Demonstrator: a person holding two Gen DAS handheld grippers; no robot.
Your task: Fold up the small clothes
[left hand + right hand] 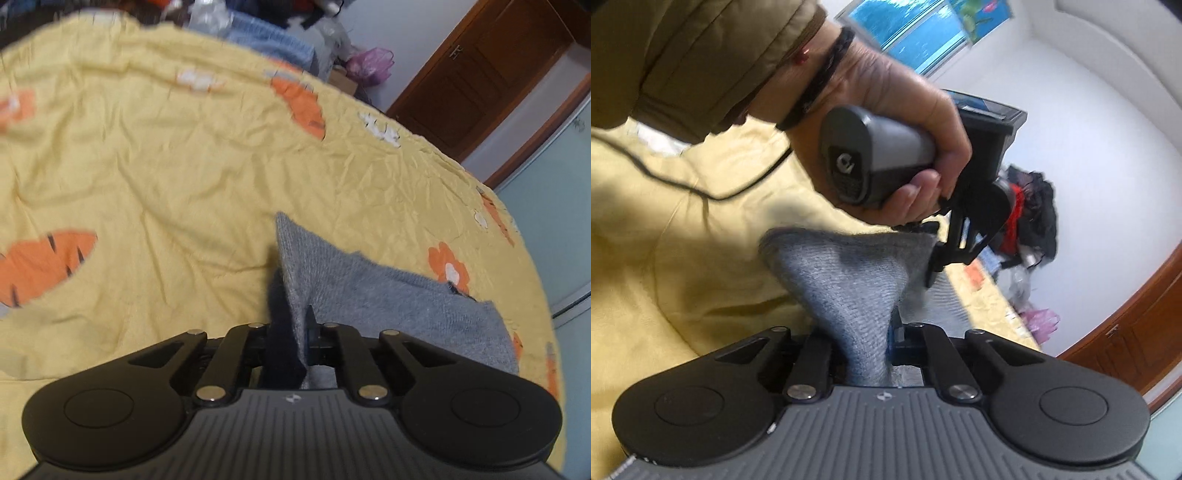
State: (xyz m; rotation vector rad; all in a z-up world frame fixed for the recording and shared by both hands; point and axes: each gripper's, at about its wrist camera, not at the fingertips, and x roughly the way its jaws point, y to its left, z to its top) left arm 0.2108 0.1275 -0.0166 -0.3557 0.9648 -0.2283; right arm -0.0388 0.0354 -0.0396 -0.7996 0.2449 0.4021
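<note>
- Left gripper (291, 332): jaws clamped on grey sock (369, 291), which comes up btwn the fingers at the near centre of the left wrist view. Cloth folds over itself at the pinch; dark inner side shows on the left of the fold.
- From the pinch the sock runs right & slightly far, hanging just above or brushing the yellow bedspread (166, 177); can't tell which.
- Bedspread: wrinkled, printed w/ orange carrot shapes & small white flowers; fills most of the left wrist view.
- Far edge of the bed: a folded blue cloth (269, 40) and a pile of dark clothes, blurred. Far right: purple plastic bag (371, 64) on the floor near a brown wooden door (487, 77).
- Right gripper (888, 332): jaws clamped on the other end of the same sock (849, 273); grey knit rises out from btwn the fingers and fans wide toward the far side.
- In the right wrist view the sock's far right corner is caught in the left gripper (932, 269), so the sock is stretched btwn the two tools, off the bed.
- Person's left hand (897, 122) wraps the grey handle of that gripper; olive sleeve & dark braided wristband at upper left.
- Black cable (683, 184) trails across the bedspread (665, 240) on the left.
- Far right: heap of black & red clothes (1034, 210) against a white wall.
</note>
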